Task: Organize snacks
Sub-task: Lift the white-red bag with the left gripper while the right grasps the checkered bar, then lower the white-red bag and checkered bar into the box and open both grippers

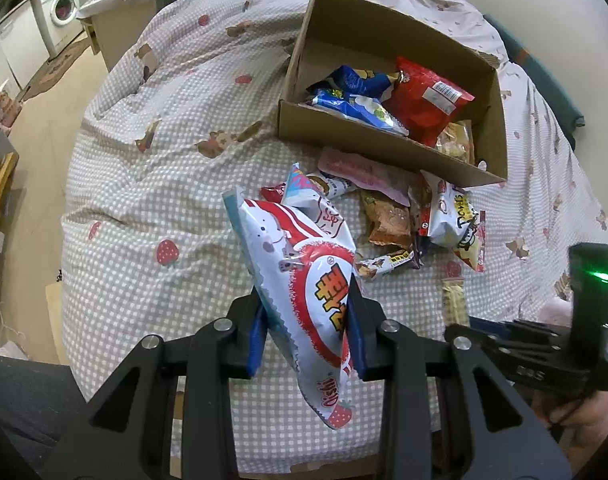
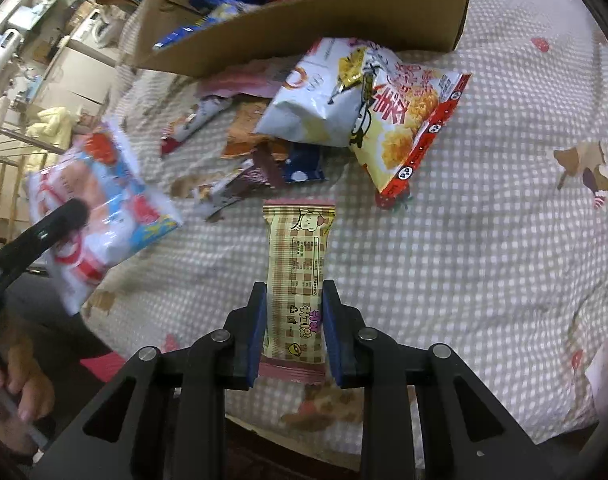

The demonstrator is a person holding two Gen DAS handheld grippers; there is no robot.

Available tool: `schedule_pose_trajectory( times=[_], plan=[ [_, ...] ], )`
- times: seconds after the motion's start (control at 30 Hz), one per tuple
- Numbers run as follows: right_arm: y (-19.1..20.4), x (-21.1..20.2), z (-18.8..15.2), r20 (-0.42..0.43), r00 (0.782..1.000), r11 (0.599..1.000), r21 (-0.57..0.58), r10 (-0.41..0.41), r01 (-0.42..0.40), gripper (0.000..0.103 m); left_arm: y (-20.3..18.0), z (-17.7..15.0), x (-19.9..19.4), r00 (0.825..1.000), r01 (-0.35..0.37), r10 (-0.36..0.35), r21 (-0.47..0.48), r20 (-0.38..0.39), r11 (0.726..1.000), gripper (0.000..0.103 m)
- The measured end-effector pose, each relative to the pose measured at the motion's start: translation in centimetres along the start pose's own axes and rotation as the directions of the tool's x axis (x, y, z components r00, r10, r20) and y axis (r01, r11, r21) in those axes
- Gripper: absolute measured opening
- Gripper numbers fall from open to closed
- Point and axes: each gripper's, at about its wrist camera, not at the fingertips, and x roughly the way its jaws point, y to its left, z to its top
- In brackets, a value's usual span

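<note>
Only the left wrist view shows the left gripper (image 1: 307, 320) clamping the Oishi bag (image 1: 304, 304) near the cardboard box (image 1: 383, 152); the right gripper (image 2: 291, 332) pinches the checked wafer bar (image 2: 298, 276), its lower end partly hidden.

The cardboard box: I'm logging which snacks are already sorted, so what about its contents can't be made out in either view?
- Left wrist view: the brown cardboard box near wall hides the lower parts of the blue packets and the red bag.
- Right wrist view: the top edge cuts off most of the box interior.
- Both views: packet print is too small to read.
</note>
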Motion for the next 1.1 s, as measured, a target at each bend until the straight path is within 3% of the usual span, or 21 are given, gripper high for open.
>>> schedule_pose_trajectory(
  times=[0.33, 0.53, 0.67, 0.83, 0.93, 1.1],
  plan=[
    [0.4, -5.0, -1.1, 0.159, 0.978, 0.991, -0.032, 0.134, -0.131, 0.028, -0.1, 0.4, -1.3, 0.999, -0.003, 0.003, 0.015, 0.038, 1.0, 0.029],
    [0.6, -9.0, -0.6, 0.303, 0.931, 0.979, -0.066, 0.205, -0.194, 0.028, -0.1, 2.2, -4.0, 0.995, 0.012, -0.014, 0.026, 0.103, 1.0, 0.029],
    [0.2, -11.1, 0.3, 0.406, 0.885, 0.973, -0.058, 0.229, -0.225, 0.028, 0.0, 3.8, -5.3, 0.989, 0.018, -0.022, 0.027, 0.146, 0.999, 0.029],
    [-0.3, -13.1, 1.8, 0.489, 0.849, 0.977, -0.04, 0.201, -0.209, 0.028, 0.1, 6.2, -6.5, 0.981, 0.007, -0.016, 0.049, 0.192, 0.999, 0.029],
    [-0.7, -14.5, 2.4, 0.547, 0.816, 0.979, -0.034, 0.186, -0.201, 0.028, 0.0, 7.8, -7.0, 0.974, -0.003, -0.012, 0.064, 0.225, 0.998, 0.029],
    [-1.2, -15.5, 4.3, 0.581, 0.8, 0.985, -0.014, 0.149, -0.173, 0.028, -0.8, 10.2, -7.1, 0.968, -0.011, -0.012, 0.088, 0.251, 0.996, 0.029]
  ],
)
